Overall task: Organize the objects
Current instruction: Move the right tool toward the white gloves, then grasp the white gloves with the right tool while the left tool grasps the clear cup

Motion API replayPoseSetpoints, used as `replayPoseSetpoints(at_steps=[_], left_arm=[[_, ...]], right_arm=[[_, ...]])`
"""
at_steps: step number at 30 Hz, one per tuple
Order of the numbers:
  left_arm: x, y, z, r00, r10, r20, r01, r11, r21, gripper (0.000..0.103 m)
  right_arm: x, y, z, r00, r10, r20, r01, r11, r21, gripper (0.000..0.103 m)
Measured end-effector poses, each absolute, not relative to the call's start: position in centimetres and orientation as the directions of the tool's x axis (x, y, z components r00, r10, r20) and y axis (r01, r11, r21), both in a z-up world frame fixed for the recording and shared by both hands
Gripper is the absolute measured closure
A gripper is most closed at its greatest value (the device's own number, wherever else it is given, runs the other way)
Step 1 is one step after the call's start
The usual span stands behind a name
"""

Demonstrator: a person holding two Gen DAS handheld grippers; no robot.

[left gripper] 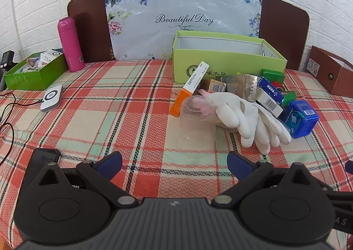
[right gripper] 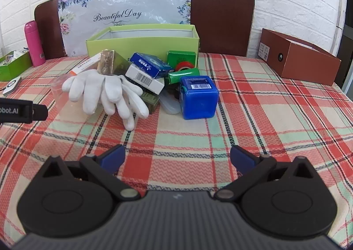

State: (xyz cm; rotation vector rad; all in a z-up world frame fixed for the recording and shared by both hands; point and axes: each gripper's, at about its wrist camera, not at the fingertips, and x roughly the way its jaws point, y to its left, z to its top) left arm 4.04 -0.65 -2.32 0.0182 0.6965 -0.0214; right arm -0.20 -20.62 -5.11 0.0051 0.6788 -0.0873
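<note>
A: What are the two claws doing?

B: The left gripper (left gripper: 174, 165) is spread wide with nothing between its blue pads, hovering low over the plaid tablecloth (left gripper: 88, 122). The right gripper (right gripper: 177, 158) is the same: wide apart, holding nothing.

A: And where is the clutter?

B: It sits in a heap in front of the big light-green box (left gripper: 225, 60), which stands open at the back of the table. Straight ahead of the left gripper stands a clear plastic cup (left gripper: 197, 124), upside down, touching a pair of white gloves (left gripper: 249, 117) draped beside it.

A: What lies behind the gloves?

B: An orange-and-white carton (left gripper: 189, 88) leans against the green box, and a gold box (left gripper: 249, 86) lies just beside a blue-and-white carton (left gripper: 270, 91). In the right view a blue cube-shaped container (right gripper: 197, 99) stands at the near right edge of the heap, ahead of the right gripper, with a roll of red tape (right gripper: 184, 66) and a small green box (right gripper: 181, 56) behind it.

A: Anything off to the sides?

B: A pink flask (left gripper: 69, 44) stands upright at the left, just beside a low green tray (left gripper: 33, 73) holding small items. A white charger pad (left gripper: 51, 98) lies near that tray with a cable attached. A brown box (right gripper: 300, 60) sits far right, well apart from the heap.
</note>
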Motion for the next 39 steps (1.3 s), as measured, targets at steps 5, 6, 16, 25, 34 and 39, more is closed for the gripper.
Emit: replayPoseSetpoints(at_steps=[5, 6, 16, 25, 34, 39], left_arm=[[4.4, -0.6, -2.5, 0.759, -0.015, -0.651, 0.025, 1.000, 0.007, 0.000], [4.5, -0.6, -2.6, 0.757, -0.015, -0.653, 0.024, 1.000, 0.005, 0.000], [4.8, -0.3, -2.8, 0.753, -0.027, -0.657, 0.039, 0.999, 0.004, 0.000], [4.9, 1.9, -1.6, 0.769, -0.097, -0.632, 0.093, 0.995, -0.040, 0.000], [5.4, 4.1, -0.3, 0.784, -0.120, -0.610, 0.121, 0.992, -0.039, 0.000], [6.0, 3.9, -0.6, 0.773, -0.168, -0.611, 0.160, 0.985, -0.069, 0.000]], right_arm=[[0.2, -20.7, -5.3, 0.771, -0.075, -0.633, 0.078, 0.997, -0.023, 0.000], [0.2, -20.6, -5.3, 0.770, -0.073, -0.634, 0.075, 0.997, -0.024, 0.000], [0.8, -20.4, -5.5, 0.762, -0.072, -0.644, 0.067, 0.997, -0.032, 0.000], [1.5, -20.4, -4.7, 0.789, -0.014, -0.614, 0.035, 0.999, 0.023, 0.000], [6.2, -16.9, -2.5, 0.843, 0.184, -0.506, -0.159, 0.983, 0.092, 0.000], [8.2, -15.9, -3.8, 0.820, 0.194, -0.538, -0.197, 0.979, 0.052, 0.069]])
